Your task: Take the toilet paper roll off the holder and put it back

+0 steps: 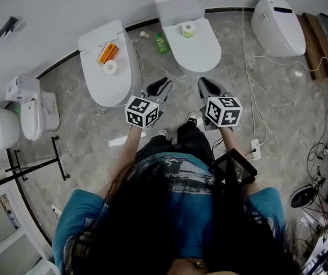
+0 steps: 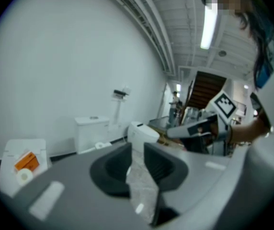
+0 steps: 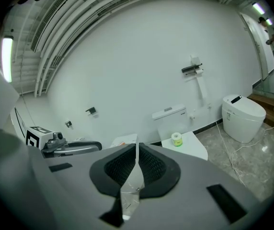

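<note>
One toilet paper roll (image 1: 188,29) stands on the closed lid of the middle toilet (image 1: 201,53), and also shows in the right gripper view (image 3: 176,139). Another roll (image 1: 110,67) lies beside an orange box (image 1: 107,52) on the left toilet's lid. A small black bracket (image 1: 9,26) sits on the white wall at the far left (image 3: 91,111). My left gripper (image 1: 158,87) and right gripper (image 1: 208,87) hang side by side above the floor, short of the toilets. The left gripper (image 2: 138,145) shows a narrow gap with nothing in it. The right gripper (image 3: 137,145) is shut and empty.
A third toilet (image 1: 278,24) stands at the back right, and a green bottle (image 1: 162,43) sits on the floor between the two nearer toilets. White cables (image 1: 254,96) run across the marble floor on the right. A black rack (image 1: 32,165) and a small white toilet (image 1: 35,116) are at the left.
</note>
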Demonstrator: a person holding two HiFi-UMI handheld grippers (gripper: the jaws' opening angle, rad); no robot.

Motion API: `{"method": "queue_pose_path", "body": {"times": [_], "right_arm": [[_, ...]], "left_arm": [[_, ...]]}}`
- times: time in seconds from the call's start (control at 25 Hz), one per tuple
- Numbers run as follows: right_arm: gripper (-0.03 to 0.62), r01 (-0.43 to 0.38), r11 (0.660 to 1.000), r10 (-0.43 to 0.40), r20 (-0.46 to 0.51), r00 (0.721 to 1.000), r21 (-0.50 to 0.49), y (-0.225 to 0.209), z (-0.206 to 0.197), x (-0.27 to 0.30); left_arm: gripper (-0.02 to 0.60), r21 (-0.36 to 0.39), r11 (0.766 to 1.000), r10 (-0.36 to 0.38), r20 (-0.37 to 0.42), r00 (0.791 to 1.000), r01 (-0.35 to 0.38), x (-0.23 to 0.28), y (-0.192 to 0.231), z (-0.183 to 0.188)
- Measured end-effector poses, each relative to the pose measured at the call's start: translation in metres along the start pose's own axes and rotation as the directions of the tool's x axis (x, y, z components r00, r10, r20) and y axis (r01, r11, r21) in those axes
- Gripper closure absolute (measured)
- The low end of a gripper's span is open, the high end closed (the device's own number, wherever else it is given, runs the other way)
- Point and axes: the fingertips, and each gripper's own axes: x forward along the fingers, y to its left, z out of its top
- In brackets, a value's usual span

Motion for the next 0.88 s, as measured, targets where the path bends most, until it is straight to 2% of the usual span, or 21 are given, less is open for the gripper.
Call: {"method": "queue_pose_path", "body": {"times": [0.24,0.44,0.64,0.88], "right_arm": [[0.562,0.042,0.998,-0.043,0.011,0.999,0.055,0.070,-0.043,-0.011],[0.562,0.108,0.992,-0.110,0.017,0.994,0.072,0.112,-0.075,-0.026],[0.562,0.156,0.984,-0.158,0.014,0.987,0.080,0.129,-0.093,-0.054],[0.562,0.153,0.986,-0.155,0.012,0.988,0.073,0.138,-0.104,-0.071]], "left_arm": [[0.512,0.027,0.995,-0.097,-0.022,0.995,0.098,-0.068,-0.002,-0.029],[0.512,0.030,0.986,-0.166,-0.033,0.986,0.167,-0.109,-0.002,-0.053],[0.512,0.031,0.976,-0.217,-0.014,0.976,0.218,-0.123,-0.017,-0.054],[0.512,0.068,0.965,-0.251,-0.021,0.968,0.252,-0.130,-0.043,-0.059]]}}
